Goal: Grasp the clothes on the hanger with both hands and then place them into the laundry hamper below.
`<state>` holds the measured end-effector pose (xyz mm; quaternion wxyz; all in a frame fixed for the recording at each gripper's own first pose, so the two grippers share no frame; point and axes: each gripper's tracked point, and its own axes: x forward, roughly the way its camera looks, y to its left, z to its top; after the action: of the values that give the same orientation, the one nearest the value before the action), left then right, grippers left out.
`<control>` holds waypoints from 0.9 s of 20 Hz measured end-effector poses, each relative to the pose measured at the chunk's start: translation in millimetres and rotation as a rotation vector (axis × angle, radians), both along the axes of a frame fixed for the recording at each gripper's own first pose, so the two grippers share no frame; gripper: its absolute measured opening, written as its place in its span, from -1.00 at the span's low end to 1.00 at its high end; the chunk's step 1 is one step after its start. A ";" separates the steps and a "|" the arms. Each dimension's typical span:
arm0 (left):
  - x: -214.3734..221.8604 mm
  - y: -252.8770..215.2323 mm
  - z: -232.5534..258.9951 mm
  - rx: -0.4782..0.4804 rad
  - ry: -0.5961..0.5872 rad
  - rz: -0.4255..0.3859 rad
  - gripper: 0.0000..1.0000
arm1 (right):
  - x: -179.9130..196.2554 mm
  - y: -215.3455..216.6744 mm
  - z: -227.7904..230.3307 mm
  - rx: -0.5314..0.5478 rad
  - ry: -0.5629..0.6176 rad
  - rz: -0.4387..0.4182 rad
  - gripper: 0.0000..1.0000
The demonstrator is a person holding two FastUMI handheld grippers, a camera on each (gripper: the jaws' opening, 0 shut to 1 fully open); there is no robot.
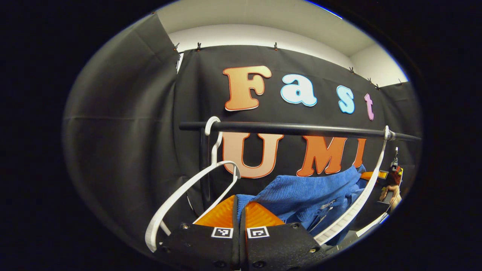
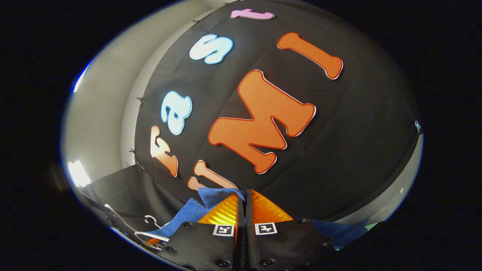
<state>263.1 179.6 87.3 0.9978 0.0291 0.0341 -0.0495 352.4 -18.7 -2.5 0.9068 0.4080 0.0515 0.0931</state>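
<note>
A blue knitted garment [image 1: 312,192] stretches below the black rail [image 1: 301,129], from my left gripper [image 1: 240,205] towards the far right. My left gripper is shut on one edge of it, with the cloth pinched between the fingertips. A white hanger [image 1: 367,188] hooked on the rail's right end slants across the garment. In the right gripper view, my right gripper [image 2: 243,199] is shut on another blue fold of the garment [image 2: 211,199]. The right gripper [image 1: 393,175] and a hand also show small at the far right of the left gripper view.
An empty white hanger [image 1: 180,192] hangs from the rail's left end, close to my left fingers. The black cloth wall stands just behind the rail. In the right gripper view, white hangers [image 2: 145,229] show at the lower left.
</note>
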 end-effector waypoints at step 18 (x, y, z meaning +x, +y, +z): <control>-53.6 8.2 -66.9 -0.091 0.079 0.008 -1.00 | -70.2 -6.1 -56.9 -0.118 0.081 0.044 -0.87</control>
<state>209.5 187.7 20.4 0.9961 -0.0182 0.0713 -0.0478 282.2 -24.8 -59.5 0.9241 0.3562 0.1023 0.0931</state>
